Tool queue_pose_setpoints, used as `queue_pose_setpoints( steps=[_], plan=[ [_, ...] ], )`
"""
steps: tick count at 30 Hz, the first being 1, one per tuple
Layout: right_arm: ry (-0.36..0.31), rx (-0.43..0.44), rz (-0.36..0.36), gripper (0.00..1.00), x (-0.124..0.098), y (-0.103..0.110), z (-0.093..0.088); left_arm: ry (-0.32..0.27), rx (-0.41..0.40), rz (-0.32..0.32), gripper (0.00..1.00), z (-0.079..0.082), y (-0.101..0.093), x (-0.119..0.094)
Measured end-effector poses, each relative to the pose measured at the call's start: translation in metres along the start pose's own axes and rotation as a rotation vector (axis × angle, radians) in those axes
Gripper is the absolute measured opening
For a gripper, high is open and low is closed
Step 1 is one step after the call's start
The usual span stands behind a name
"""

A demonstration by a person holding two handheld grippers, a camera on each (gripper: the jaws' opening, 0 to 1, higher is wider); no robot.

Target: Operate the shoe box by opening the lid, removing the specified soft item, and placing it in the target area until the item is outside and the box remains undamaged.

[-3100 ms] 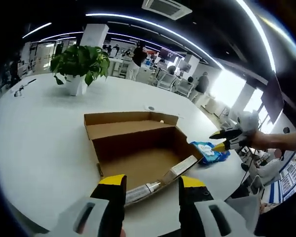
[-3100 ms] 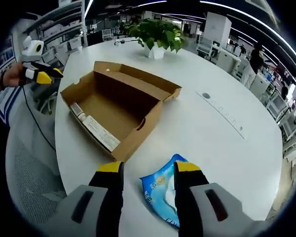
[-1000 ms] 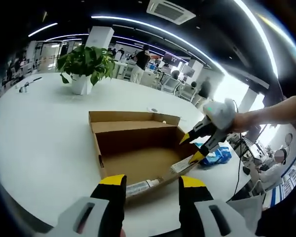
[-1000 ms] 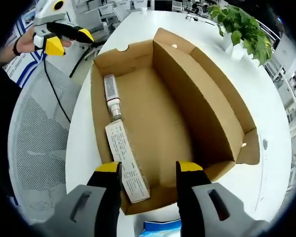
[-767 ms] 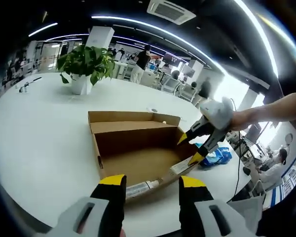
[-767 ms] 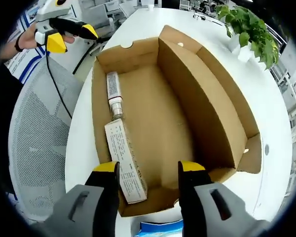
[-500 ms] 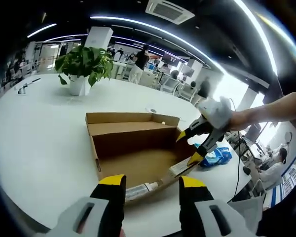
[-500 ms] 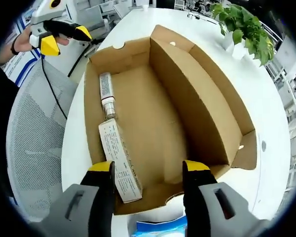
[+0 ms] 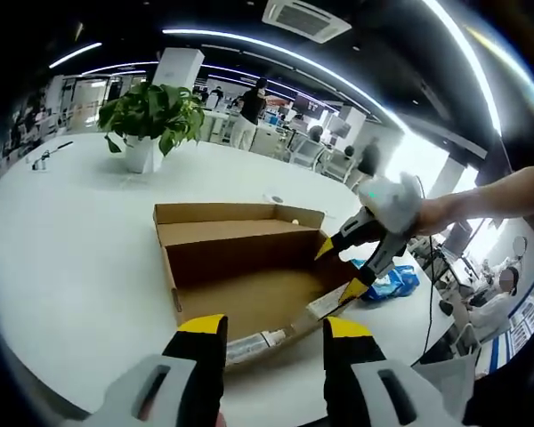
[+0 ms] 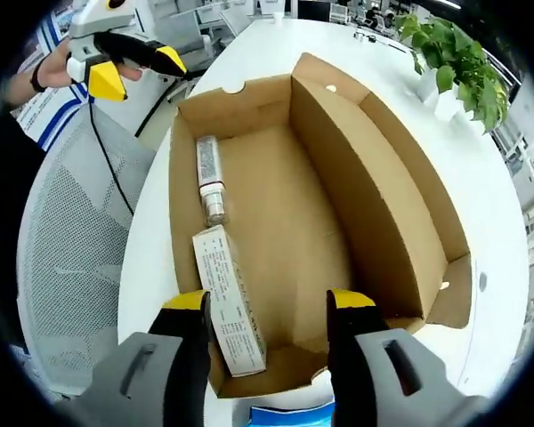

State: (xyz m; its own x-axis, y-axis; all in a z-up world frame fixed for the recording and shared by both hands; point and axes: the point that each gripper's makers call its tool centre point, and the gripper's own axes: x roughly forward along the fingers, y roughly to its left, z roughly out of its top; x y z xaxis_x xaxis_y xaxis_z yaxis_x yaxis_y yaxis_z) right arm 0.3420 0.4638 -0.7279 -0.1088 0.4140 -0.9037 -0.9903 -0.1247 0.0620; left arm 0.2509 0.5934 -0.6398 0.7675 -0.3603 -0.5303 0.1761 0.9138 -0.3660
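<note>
Presently the brown cardboard shoe box (image 9: 249, 267) lies open on the round white table (image 9: 62, 249), its hinged lid (image 9: 236, 222) folded back flat on the far side in the left gripper view.

Left gripper (image 9: 271, 331): yellow-tipped jaws apart, nothing between them, hovering just short of the near wall of the box. It also appears in the right gripper view (image 10: 129, 67), held off the table edge, above a grey mesh chair (image 10: 67, 258).

Right gripper (image 10: 267, 304): jaws apart, empty, poised over one short end of the box and looking down into it. From the left gripper view it (image 9: 347, 267) hangs over the box's right end, a person's hand behind it.

Inside the box, along one long wall: a white printed carton (image 10: 231, 311) and, end to end with it, a slim silver tube (image 10: 211, 182). The rest of the box floor is bare cardboard.

Blue and white soft packet (image 9: 387, 280): outside the box, on the table just beyond its right end; a sliver of it (image 10: 289, 416) shows between the right gripper's jaws.

Green potted plant in a white pot (image 9: 147, 120) stands well apart on the far side of the table.
</note>
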Motion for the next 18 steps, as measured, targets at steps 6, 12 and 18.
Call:
queue_pose_setpoints(
  steps=[6,12,18],
  plan=[
    [0.014,-0.024,0.016,0.48,0.006,0.0,0.001,0.005,0.002,-0.003,0.44,0.0,0.0,0.003],
    [0.017,-0.002,-0.052,0.49,-0.001,-0.016,-0.007,0.009,0.011,-0.011,0.44,0.002,-0.005,0.005],
    [0.014,-0.016,-0.039,0.44,-0.003,-0.011,-0.005,0.01,0.01,-0.013,0.43,0.003,-0.004,0.007]
  ],
)
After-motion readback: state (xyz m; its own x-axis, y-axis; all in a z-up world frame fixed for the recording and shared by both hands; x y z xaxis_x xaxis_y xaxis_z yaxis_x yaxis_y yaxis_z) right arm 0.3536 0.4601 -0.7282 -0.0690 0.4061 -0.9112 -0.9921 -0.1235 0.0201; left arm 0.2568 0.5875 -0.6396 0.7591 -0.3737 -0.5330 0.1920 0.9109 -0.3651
